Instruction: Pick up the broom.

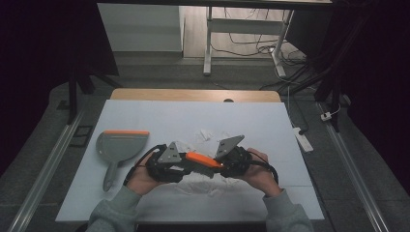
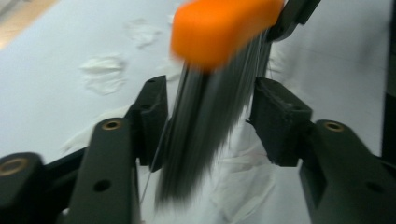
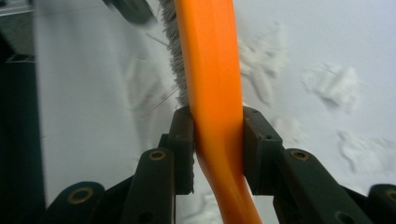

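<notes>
our right gripper (image 3: 217, 140) pinches the orange brush (image 3: 212, 93) handle; our left gripper (image 2: 210, 121) stands spread around its bristles (image 2: 205, 135), above paper scraps (image 1: 208, 135).

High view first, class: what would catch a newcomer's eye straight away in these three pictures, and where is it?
The orange brush stands out near the table's front edge, bridging the two tools. The right tool clamps its orange handle, while the grey bristles hang between the left tool's open jaws. Left of the hands lies a grey dustpan with an orange lip, and crumpled white paper scraps lie scattered just behind the hands.
</notes>
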`<state>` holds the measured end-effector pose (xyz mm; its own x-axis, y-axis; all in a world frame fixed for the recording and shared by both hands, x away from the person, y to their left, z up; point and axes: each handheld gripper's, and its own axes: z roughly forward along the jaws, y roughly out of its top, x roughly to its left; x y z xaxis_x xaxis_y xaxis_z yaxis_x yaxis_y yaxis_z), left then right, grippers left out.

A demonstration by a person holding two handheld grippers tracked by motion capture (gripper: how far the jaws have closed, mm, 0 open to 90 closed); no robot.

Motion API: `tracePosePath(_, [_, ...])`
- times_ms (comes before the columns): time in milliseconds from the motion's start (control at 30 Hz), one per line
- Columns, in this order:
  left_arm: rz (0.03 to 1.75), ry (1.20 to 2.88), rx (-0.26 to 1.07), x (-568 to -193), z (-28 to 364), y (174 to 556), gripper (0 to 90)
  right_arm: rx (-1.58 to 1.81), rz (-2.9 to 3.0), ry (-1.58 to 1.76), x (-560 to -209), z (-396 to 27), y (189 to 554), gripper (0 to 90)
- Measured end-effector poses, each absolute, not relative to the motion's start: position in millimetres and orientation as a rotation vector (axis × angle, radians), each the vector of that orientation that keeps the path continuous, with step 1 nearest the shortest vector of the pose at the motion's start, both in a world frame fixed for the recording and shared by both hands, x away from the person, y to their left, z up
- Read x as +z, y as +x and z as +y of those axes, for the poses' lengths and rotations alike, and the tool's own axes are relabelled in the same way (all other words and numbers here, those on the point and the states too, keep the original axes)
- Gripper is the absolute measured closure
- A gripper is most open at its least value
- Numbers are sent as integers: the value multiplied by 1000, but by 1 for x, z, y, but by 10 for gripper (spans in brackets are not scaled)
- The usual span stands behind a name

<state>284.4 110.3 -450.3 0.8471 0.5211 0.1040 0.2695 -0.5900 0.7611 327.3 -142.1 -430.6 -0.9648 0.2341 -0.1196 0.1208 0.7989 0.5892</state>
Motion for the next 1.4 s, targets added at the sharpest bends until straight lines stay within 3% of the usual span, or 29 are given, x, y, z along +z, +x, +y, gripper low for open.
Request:
tracePosePath(500, [848, 2141, 460, -471, 170, 270, 450, 964, 2649, 532, -431, -170, 353, 682])
tracePosePath(933, [991, 2090, 494, -484, 202, 263, 365, 979, 2542, 689, -426, -189, 363, 681])
tracePosePath(1400, [1120, 2069, 480, -505, 231, 257, 339, 940, 2400, 914, -423, -227, 379, 682])
